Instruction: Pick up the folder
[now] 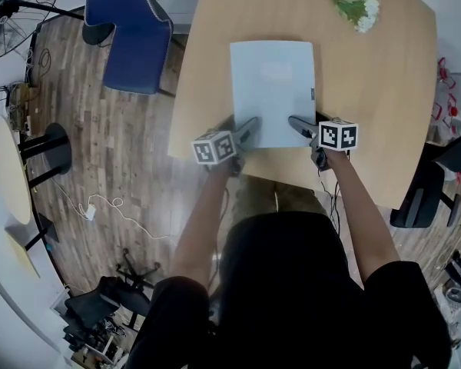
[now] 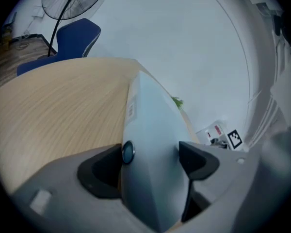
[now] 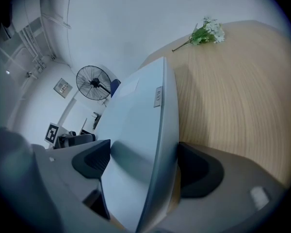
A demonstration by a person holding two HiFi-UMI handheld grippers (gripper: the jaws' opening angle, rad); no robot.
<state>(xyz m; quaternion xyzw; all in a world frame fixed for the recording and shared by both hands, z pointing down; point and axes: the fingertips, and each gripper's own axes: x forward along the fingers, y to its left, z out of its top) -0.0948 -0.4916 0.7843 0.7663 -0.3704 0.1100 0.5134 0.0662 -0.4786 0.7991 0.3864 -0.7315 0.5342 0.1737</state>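
Smooth pale-blue rectangular folder point(image 1: 273, 91) flat on wood-grain table point(image 1: 369, 91); left tongs point(image 1: 250, 127), right tongs point(image 1: 298, 123) wide apart astride near edge, unclamped.

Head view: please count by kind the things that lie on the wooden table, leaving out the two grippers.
folder: 1
flower sprig: 1
Total: 2
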